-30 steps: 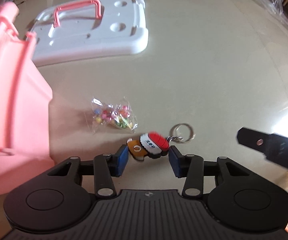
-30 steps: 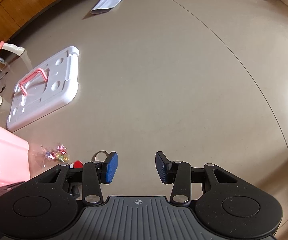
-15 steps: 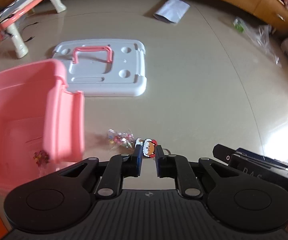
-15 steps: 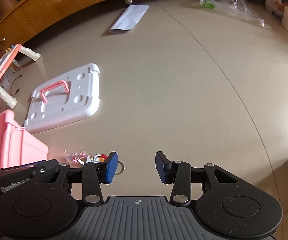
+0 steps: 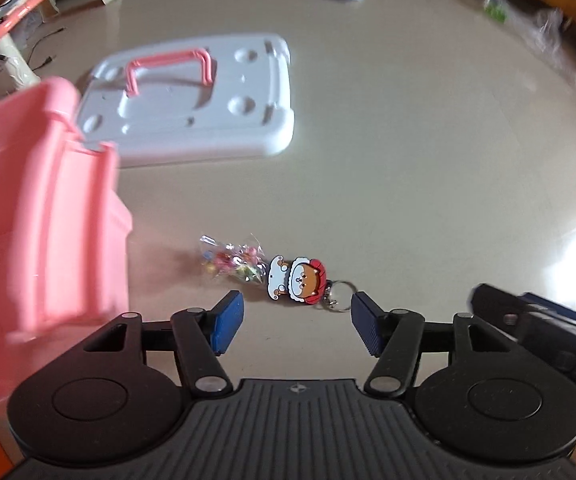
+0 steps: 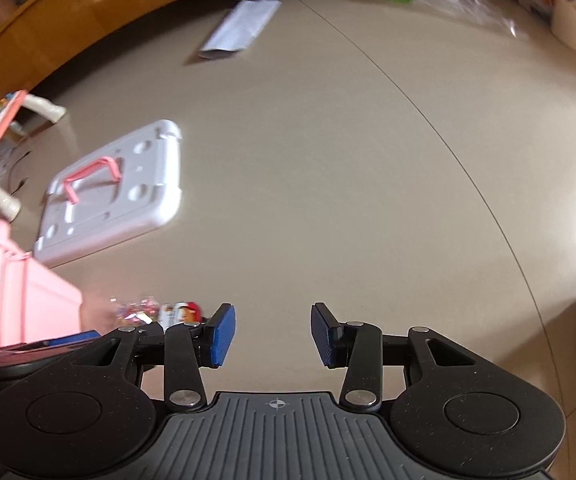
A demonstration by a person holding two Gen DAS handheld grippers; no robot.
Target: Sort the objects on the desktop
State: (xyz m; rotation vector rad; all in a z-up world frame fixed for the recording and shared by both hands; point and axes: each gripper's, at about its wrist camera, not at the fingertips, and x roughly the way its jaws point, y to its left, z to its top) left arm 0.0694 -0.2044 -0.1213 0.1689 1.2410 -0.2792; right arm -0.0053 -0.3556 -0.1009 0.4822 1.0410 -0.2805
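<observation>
We are holding the left gripper (image 5: 297, 325) pointed steeply down over the beige floor (image 5: 408, 184), and its jaws are opening with nothing between the blue pads (image 5: 227, 322). Just beyond the fingertips the keychain (image 5: 297, 280) is lying flat on the floor: a flat cartoon figure with an orange-brown face, white frilled trim and a red cap, with a metal ring (image 5: 342, 295) at its right end. We are seeing no writing on it that can be read. Touching its left end is a small clear bag of coloured beads (image 5: 234, 262). Further left the pink bin (image 5: 40, 216) is standing, blurred, and beyond it the white lid with a pink handle (image 5: 192, 92) is lying flat. We are keeping the right gripper (image 6: 272, 334) moderately spread and empty above bare floor; its dark body is showing at the right edge of the left view, with lettering too blurred to read. Farther off a white envelope (image 6: 240, 28) and a crumpled clear bag (image 6: 460, 0) are lying near the wooden wall.
</observation>
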